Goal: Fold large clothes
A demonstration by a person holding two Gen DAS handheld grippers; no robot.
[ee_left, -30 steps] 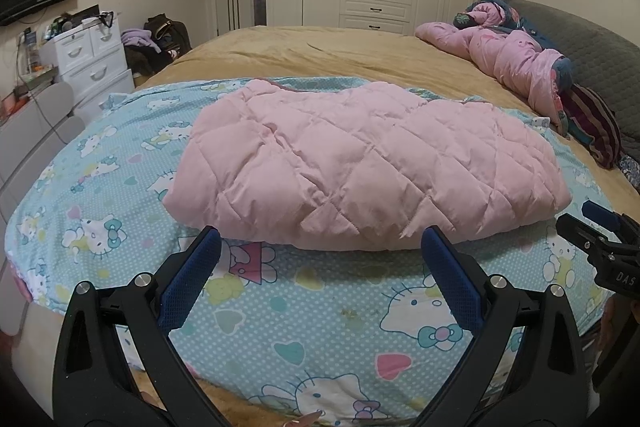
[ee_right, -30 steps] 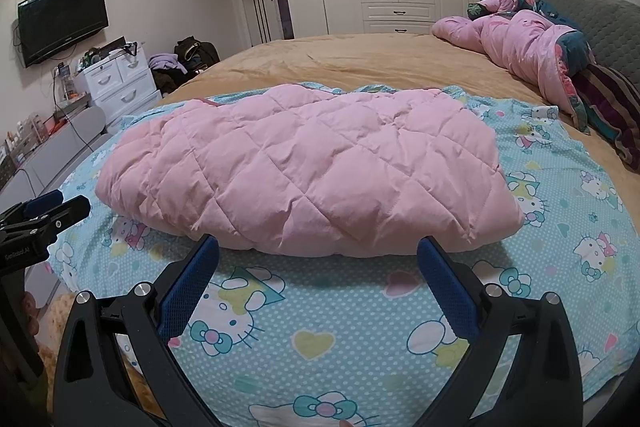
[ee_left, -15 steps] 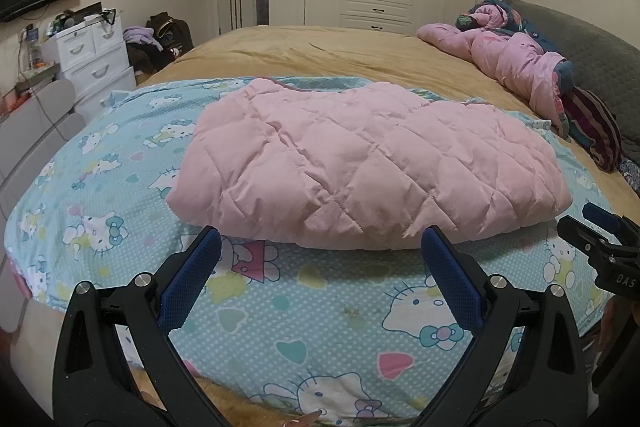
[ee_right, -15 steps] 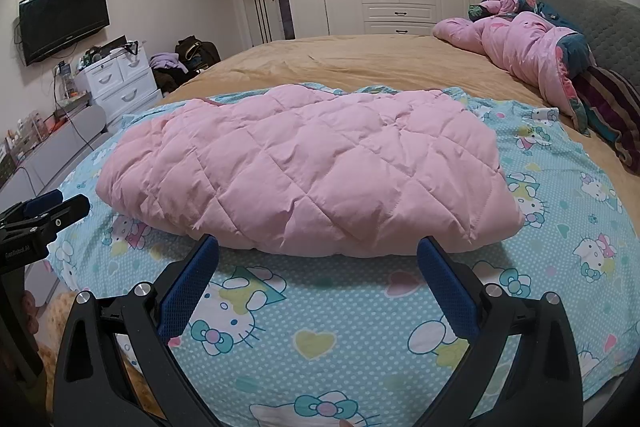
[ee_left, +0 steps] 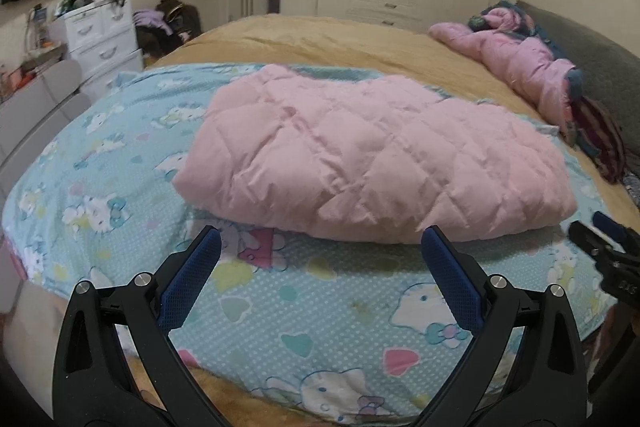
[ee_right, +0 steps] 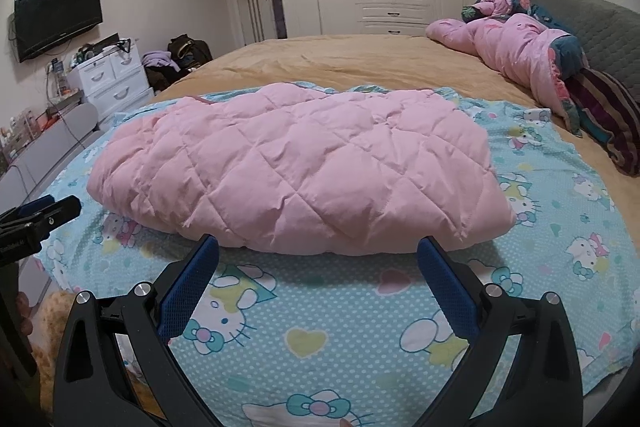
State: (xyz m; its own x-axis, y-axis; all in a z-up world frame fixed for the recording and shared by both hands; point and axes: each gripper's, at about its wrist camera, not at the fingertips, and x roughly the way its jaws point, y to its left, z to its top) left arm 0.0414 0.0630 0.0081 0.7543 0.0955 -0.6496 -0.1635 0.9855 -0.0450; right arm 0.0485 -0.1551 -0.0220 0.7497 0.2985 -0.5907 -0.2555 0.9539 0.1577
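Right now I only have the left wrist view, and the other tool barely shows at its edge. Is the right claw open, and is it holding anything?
Observer: In the right wrist view the right claw is open, jaws wide apart, with nothing between them.
Operator: Where is it relative to the garment?
Observer: It points at the near long edge of the pink quilted garment, toward its right half. I cannot tell whether the tips touch the fabric.
Operator: Is there any spare room past the right end?
Observer: Yes. The cartoon-print sheet runs on bare beyond the garment's right corner.
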